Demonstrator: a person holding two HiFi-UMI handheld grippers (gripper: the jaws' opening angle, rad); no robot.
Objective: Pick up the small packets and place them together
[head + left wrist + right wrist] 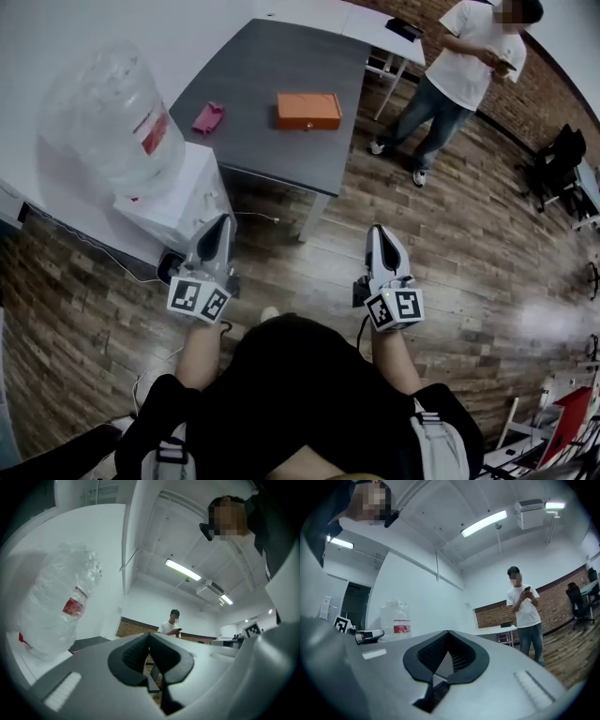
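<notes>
A small pink packet lies on the dark grey table, left of an orange box. My left gripper is shut and empty, held over the wooden floor short of the table's near edge. My right gripper is also shut with nothing in it, level with the left one and further right. In the left gripper view the shut jaws point slightly upward into the room. In the right gripper view the jaws meet at the tips. The packet does not show in either gripper view.
A large clear water bottle stands on a white dispenser left of the table, close to my left gripper. A person in a white shirt stands beyond the table's far right corner. A black chair is at the right.
</notes>
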